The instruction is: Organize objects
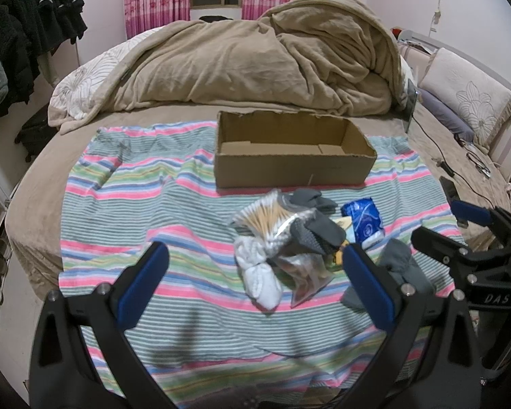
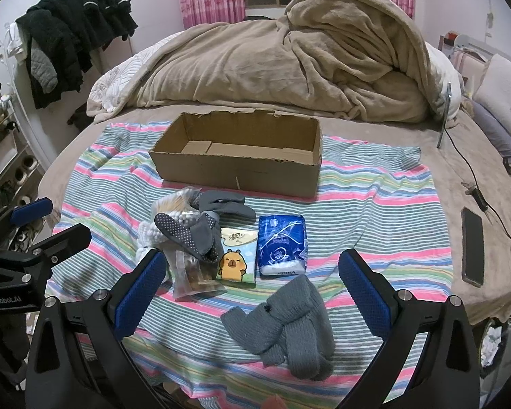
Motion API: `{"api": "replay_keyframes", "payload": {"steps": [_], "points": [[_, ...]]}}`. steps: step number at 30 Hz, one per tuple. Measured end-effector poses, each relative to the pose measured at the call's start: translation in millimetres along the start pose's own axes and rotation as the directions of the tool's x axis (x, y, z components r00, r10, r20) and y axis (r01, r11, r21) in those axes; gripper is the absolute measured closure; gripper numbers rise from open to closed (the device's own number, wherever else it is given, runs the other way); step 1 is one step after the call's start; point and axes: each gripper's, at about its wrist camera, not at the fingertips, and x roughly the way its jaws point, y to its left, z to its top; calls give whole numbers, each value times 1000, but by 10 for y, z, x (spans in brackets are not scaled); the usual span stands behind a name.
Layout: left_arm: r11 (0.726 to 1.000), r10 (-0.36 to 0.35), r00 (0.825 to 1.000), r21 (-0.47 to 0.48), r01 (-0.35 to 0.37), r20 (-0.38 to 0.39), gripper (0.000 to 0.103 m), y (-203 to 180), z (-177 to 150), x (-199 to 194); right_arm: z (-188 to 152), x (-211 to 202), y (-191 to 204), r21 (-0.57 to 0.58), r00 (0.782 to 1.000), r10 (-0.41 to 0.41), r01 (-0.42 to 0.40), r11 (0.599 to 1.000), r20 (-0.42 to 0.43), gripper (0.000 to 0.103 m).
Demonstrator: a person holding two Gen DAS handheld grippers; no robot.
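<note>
An open, empty cardboard box (image 1: 289, 160) (image 2: 242, 163) stands on a striped cloth (image 1: 136, 204) (image 2: 374, 184) on the bed. In front of it lies a pile: a bag of cotton swabs (image 1: 265, 220) (image 2: 177, 204), white socks (image 1: 260, 276), dotted grey socks (image 2: 194, 235), a blue tissue pack (image 1: 362, 220) (image 2: 282, 243), a capybara tissue pack (image 2: 236, 255), a clear bag (image 2: 194, 279) and grey knit gloves (image 2: 289, 323) (image 1: 398, 266). My left gripper (image 1: 255, 266) is open over the pile's near side. My right gripper (image 2: 252, 266) is open, above the gloves and tissue packs. Both are empty.
A rumpled beige blanket (image 1: 255, 64) (image 2: 289, 64) fills the back of the bed. A phone (image 2: 473, 248) and cables (image 2: 477, 191) lie on the right. Pillows (image 1: 466, 99) are at the far right. Dark clothes (image 2: 75, 24) hang at the left.
</note>
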Motion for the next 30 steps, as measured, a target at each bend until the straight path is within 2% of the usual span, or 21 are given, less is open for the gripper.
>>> {"api": "replay_keyframes", "payload": {"steps": [30], "points": [[1000,-3,1000,-1,3,-2,1,-23,-18,-33,-23,-11,0,1,1000,-3,3,1000,2,1]]}}
